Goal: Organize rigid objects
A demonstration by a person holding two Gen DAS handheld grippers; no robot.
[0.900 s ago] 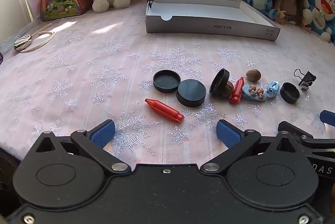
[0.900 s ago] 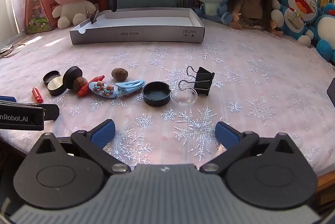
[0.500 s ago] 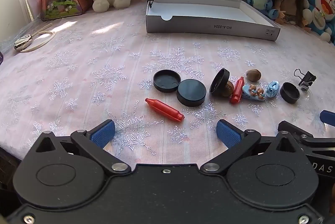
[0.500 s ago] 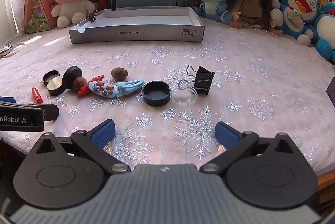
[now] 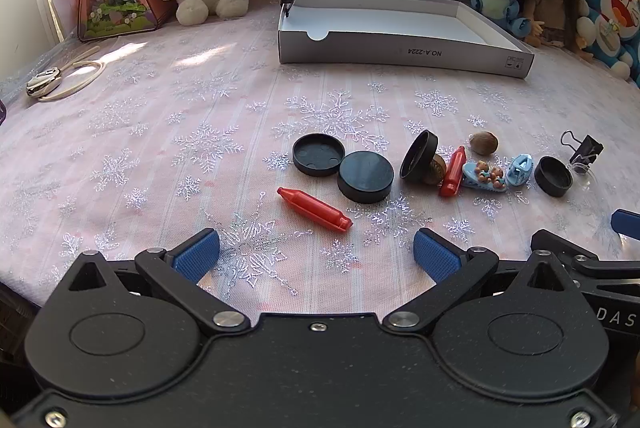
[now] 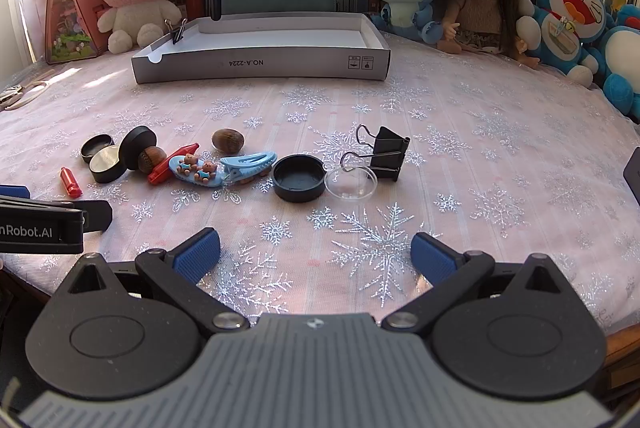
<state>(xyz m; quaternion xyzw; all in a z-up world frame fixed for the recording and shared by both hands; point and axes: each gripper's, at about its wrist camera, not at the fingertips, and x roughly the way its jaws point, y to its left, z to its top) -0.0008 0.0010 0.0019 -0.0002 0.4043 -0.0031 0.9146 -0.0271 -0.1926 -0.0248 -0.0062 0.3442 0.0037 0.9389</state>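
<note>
I am holding my left gripper (image 5: 316, 248) and my right gripper (image 6: 315, 250) low over the near edge of the snowflake tablecloth (image 6: 480, 132), both with fingers spread wide and gripping nothing. Taking the white cardboard tray (image 6: 260, 62) as my landmark, I am counting the loose pieces lying in a row on my side of it, well apart from it: four black round caps, namely one hollow-side-up (image 5: 319, 154), one flat-side-up (image 5: 365, 176) touching it, one tilted on edge (image 5: 419, 156) against a brown nut (image 5: 438, 168), and one open cap (image 6: 299, 177) farther right. I am also seeing two red crayon-shaped pieces, one (image 5: 314, 209) nearest my left gripper and one (image 5: 453, 171) beside the tilted cap; a second brown nut (image 6: 227, 140) sitting a little closer to the tray; two blue hair clips, one carrying two small bears (image 6: 196, 170) and one plain (image 6: 248, 164); one clear shallow dish (image 6: 351, 183) touching the open cap; and one black binder clip (image 6: 386, 152) just beside that dish. The tray is showing a bare white floor, with a smaller binder clip (image 6: 178, 32) clamped on its left wall. Its front wall is reading "NO.A-2224" upside down. Partial lettering "nRobot.AI" is showing on the left gripper's side in the right wrist view. Five soft toys and dolls are lining the books behind the tray.
</note>
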